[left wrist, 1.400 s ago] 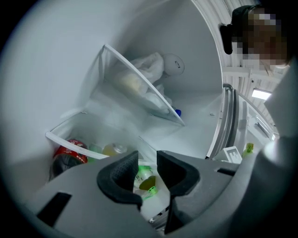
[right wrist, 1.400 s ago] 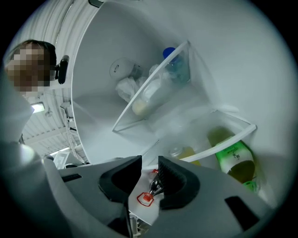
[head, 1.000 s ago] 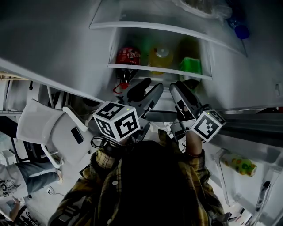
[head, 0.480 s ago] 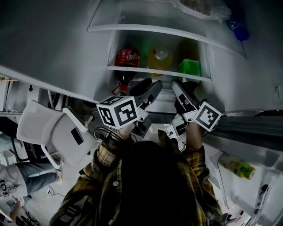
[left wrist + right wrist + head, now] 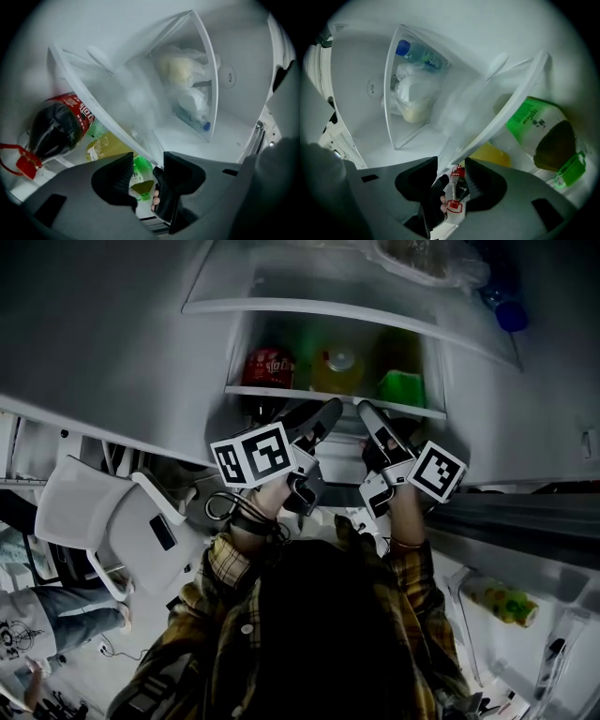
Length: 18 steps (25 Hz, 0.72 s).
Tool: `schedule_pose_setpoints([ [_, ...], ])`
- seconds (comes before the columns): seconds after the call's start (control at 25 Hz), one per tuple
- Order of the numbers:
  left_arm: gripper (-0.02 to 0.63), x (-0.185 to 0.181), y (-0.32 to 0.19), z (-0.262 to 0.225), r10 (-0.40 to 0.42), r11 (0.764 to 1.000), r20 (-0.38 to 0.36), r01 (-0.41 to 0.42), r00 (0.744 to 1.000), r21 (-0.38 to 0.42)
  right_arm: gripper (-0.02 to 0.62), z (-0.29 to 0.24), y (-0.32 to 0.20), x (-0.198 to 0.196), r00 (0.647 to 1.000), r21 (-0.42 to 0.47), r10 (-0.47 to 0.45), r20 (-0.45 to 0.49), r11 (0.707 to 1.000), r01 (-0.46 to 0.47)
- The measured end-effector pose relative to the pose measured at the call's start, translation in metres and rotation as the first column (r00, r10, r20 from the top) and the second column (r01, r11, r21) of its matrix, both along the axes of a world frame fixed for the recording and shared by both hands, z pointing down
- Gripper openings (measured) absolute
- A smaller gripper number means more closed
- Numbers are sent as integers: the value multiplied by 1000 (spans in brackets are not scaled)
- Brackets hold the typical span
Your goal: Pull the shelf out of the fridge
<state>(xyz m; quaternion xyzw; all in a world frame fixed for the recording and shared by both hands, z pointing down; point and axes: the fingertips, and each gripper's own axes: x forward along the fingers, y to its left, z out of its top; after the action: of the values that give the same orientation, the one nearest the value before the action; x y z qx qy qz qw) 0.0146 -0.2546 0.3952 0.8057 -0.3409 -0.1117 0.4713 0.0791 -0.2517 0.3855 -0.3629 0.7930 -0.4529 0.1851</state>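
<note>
Both tools have pushed in closer over the last second. Left tool (image 5: 149, 161) and right tool (image 5: 451, 164): jaws narrowly apart, nothing clamped. Shelf (image 5: 328, 396) rim at their tips, not yet pulled out of the fridge, cola bottle (image 5: 56, 131) beyond. Grasp looks imminent.

Cola bottle (image 5: 269, 366), yellow bottle (image 5: 339, 371) and green-labelled bottle (image 5: 401, 387) in a row; white chair (image 5: 103, 521) at lower left, well apart from them.

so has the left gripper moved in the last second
Yes: the left gripper has moved forward, up the head view, and its open jaws now reach the front edge of the shelf.
</note>
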Motion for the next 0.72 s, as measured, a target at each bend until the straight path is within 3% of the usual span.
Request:
schedule_pose_setpoints([
  [0.36, 193, -2, -20, 0, -30, 999, -62, 28, 998, -39, 169, 2, -22, -6, 999, -25, 11, 48, 1000, -10],
  [0.72, 193, -4, -39, -3, -86, 995, -74, 82, 994, -51, 169, 3, -41, 1, 989, -81, 109, 98, 992, -101],
])
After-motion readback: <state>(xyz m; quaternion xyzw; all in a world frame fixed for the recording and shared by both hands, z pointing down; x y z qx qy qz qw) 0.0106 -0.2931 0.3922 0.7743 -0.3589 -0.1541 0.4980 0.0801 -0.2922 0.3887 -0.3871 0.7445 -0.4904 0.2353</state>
